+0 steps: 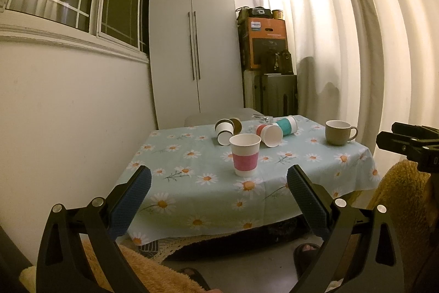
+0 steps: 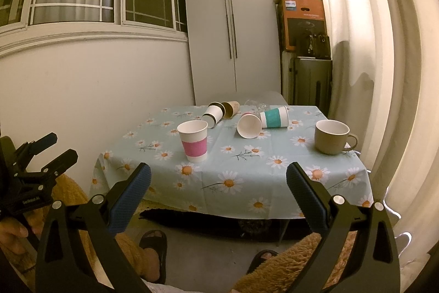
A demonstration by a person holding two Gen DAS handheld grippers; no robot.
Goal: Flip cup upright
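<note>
A pink-banded paper cup (image 1: 244,155) (image 2: 193,141) stands upright near the table's front. Behind it several paper cups lie on their sides: a black-banded white one (image 1: 224,132) (image 2: 213,114), a brown one (image 1: 236,124) (image 2: 230,109), a red-banded one (image 1: 269,134) (image 2: 249,125) and a teal-banded one (image 1: 286,125) (image 2: 274,116). A beige mug (image 1: 338,132) (image 2: 332,137) stands upright at the right. My left gripper (image 1: 219,179) is open and empty, held back from the table's front edge. My right gripper (image 2: 218,177) is open and empty, also short of the table.
The table has a daisy-print cloth (image 1: 192,183) (image 2: 247,169). A glass object (image 1: 262,117) lies at the far edge. A white cupboard (image 1: 192,45), stacked boxes (image 1: 264,40) and curtains (image 1: 356,45) stand behind. A person's sandalled feet (image 2: 153,246) are below.
</note>
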